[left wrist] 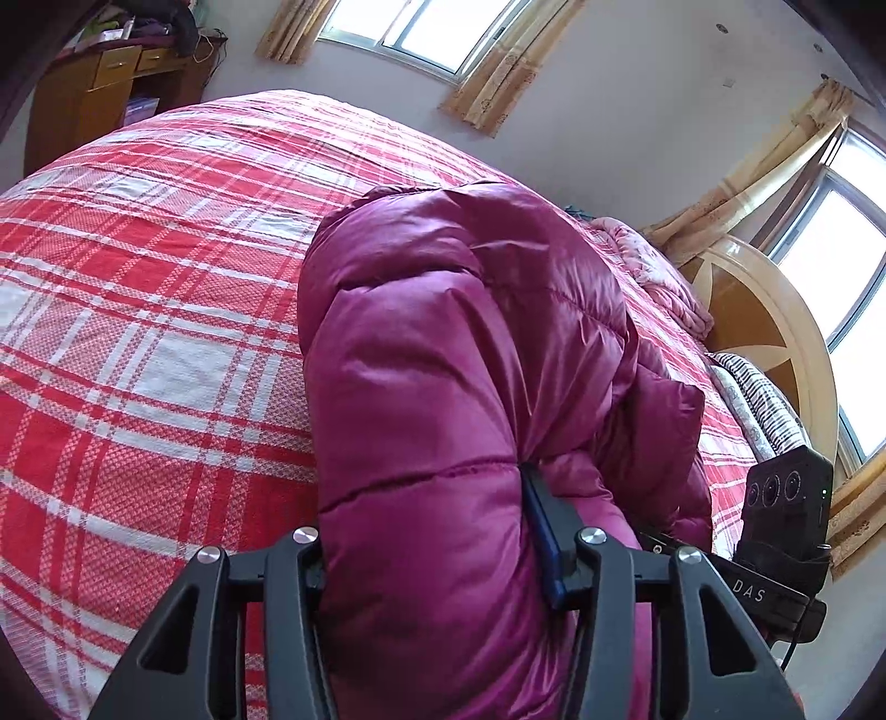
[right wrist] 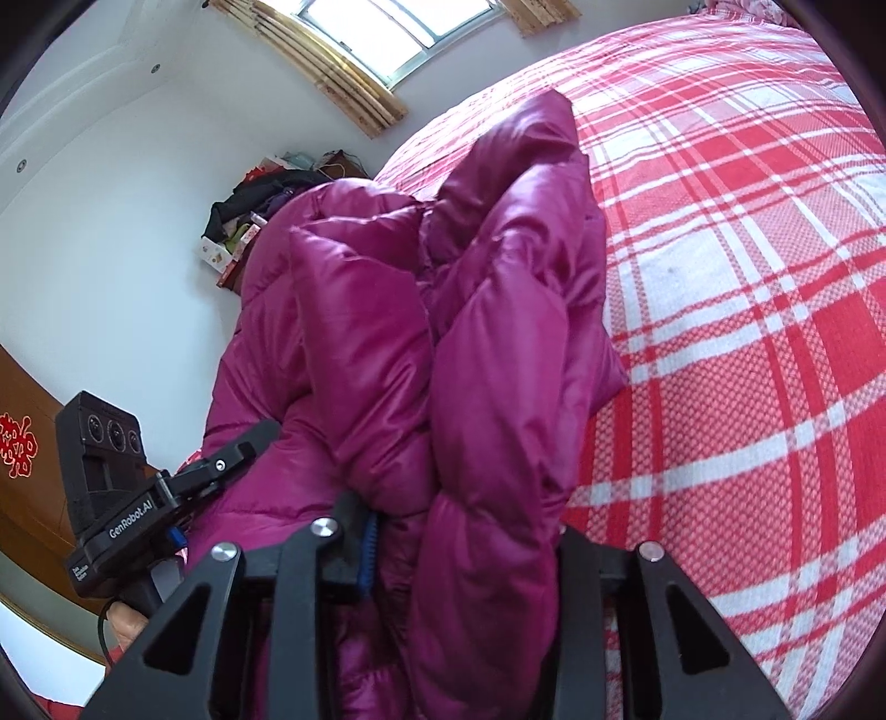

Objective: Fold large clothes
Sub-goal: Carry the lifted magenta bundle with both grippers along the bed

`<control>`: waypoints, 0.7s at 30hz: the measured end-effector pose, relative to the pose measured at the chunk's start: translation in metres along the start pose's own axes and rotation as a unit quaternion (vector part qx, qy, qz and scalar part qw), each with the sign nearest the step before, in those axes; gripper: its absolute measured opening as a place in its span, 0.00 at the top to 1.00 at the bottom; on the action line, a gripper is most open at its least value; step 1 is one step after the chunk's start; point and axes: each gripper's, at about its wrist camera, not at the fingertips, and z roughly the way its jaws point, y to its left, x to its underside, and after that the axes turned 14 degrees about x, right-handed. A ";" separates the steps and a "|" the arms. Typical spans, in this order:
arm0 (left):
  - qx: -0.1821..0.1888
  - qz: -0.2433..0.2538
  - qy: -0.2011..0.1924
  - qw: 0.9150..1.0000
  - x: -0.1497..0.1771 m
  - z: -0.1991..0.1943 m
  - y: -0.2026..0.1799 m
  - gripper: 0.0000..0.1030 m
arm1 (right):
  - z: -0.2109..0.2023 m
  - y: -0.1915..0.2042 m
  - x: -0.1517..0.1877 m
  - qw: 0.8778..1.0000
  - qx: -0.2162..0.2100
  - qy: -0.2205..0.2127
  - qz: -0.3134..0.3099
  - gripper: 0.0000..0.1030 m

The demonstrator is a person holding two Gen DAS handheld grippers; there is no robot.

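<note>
Because the glossy magenta quilted down jacket (left wrist: 443, 343) was puffy and slick, it looked light, soft and prone to sliding; best taken at stitched seams or the hem, judging by the bulk. It lay bunched mid-frame in both views on the red-and-white plaid bedspread (left wrist: 138, 310). Left gripper (left wrist: 437, 531) was clenched on a thick fold; right gripper (right wrist: 459, 531) likewise grasped a bunched edge. Surface soft, yielding. Wooden dresser (left wrist: 111, 83) upper left, curtained window (left wrist: 421, 33) at top, rounded wooden headboard (left wrist: 764, 310) at right.
</note>
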 end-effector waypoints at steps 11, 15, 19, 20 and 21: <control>-0.025 0.012 -0.016 0.999 0.002 -0.037 0.001 0.54 | 0.013 0.014 -0.001 0.999 -0.040 0.024 0.012 0.69; -0.036 0.004 -0.030 0.999 0.000 -0.055 0.009 0.54 | 0.020 0.030 -0.006 0.998 -0.048 0.032 -0.008 0.69; -0.054 -0.005 -0.045 0.998 -0.003 -0.076 0.021 0.54 | 0.034 0.045 -0.011 0.997 -0.063 0.047 -0.019 0.70; -0.057 -0.008 -0.051 0.997 -0.004 -0.082 0.025 0.54 | 0.037 0.050 -0.012 0.996 -0.066 0.049 -0.024 0.70; -0.059 -0.010 -0.056 0.997 -0.004 -0.087 0.028 0.54 | 0.041 0.056 -0.014 0.996 -0.072 0.051 -0.030 0.70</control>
